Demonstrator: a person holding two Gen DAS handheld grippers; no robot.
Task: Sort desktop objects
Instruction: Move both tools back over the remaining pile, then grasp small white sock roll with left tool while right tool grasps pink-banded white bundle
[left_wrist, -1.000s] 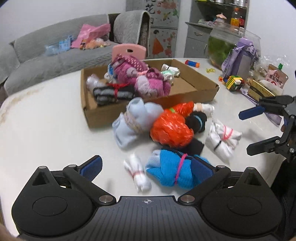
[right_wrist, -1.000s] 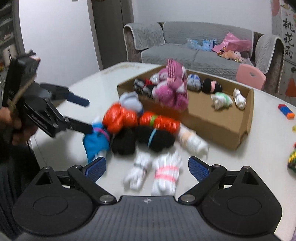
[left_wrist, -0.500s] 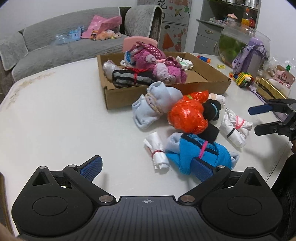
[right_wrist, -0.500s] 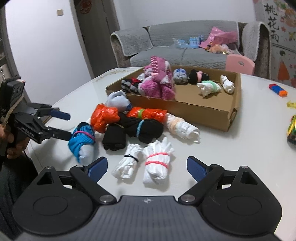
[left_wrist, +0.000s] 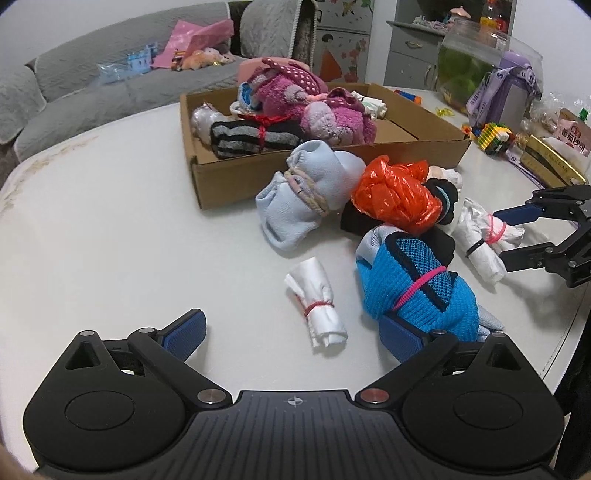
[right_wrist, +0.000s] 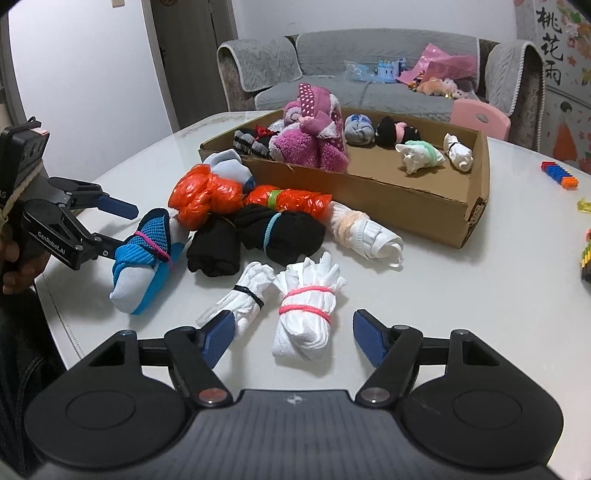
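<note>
Over the white table (left_wrist: 110, 240), both claws level, jaws apart.

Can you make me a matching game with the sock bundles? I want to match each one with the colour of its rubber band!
Things:
1. bright blue bundle
2. black bundle
3. orange roll
4. fat white bundle

Band colours:
A. green
B. pink, between the open right gripper fingers
C. light blue
D. magenta, beside the open left gripper

Pairs: 1-D, 2-C, 3-A, 4-B
</note>
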